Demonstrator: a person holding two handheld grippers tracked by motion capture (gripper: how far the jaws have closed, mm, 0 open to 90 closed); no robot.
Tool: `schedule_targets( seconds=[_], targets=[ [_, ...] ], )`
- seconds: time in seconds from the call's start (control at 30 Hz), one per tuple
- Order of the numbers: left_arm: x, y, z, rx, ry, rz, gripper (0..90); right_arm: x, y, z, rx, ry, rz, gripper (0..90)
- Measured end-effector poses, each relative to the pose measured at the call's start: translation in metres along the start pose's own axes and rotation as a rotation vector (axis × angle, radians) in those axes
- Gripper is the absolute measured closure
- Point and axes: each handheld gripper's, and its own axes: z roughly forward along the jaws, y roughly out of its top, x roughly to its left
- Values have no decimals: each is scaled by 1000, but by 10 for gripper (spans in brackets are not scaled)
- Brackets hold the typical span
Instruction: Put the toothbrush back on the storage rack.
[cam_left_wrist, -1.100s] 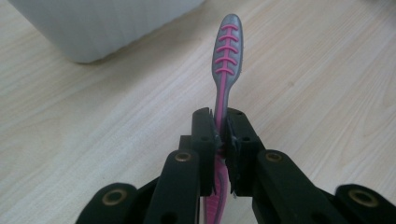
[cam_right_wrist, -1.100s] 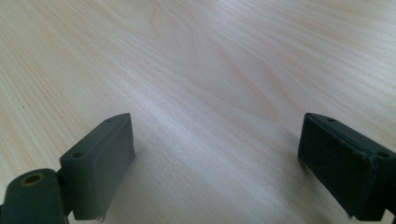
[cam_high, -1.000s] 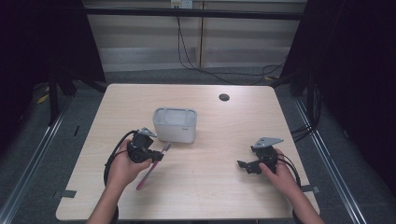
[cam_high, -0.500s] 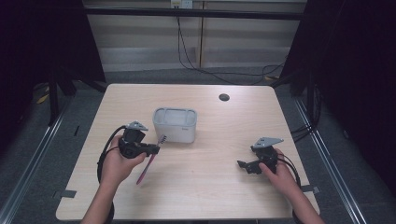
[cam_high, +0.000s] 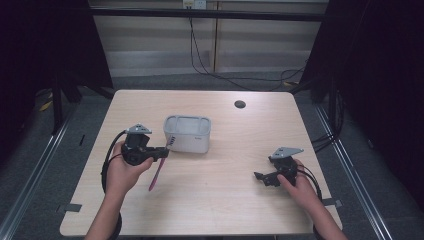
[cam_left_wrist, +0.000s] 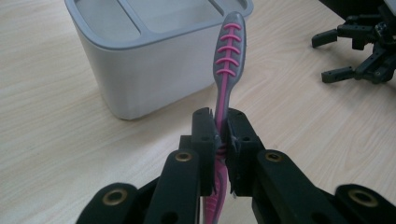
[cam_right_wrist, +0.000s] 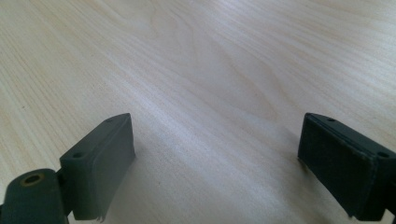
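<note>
Left gripper (cam_left_wrist: 219, 140) clamps the pink toothbrush (cam_left_wrist: 227, 70) mid-handle btwn its jaws (beside grey holder (cam_left_wrist: 144, 70)); right gripper (cam_right_wrist: 215, 163) gapes wide, holding nothing.

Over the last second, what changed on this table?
The left gripper, shut on the pink and grey toothbrush, lifted slightly and shifted left; the toothbrush stayed clamped and tilted, its top end near the grey container. The right gripper stayed put with jaws open, and the container did not move.

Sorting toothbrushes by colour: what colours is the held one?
Grey with pink ribs and stem, the toothbrush shows best in the left gripper view.
</note>
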Motion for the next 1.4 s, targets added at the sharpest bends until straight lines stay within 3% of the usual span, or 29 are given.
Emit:
schedule_targets(
  seconds=[0.9,1.4],
  targets=[
    [4,19,-16,-150,41,-25,834,0,0,0,1,0,1,100],
    [7,27,-21,-204,62,-37,834,0,0,0,1,0,1,100]
  ],
)
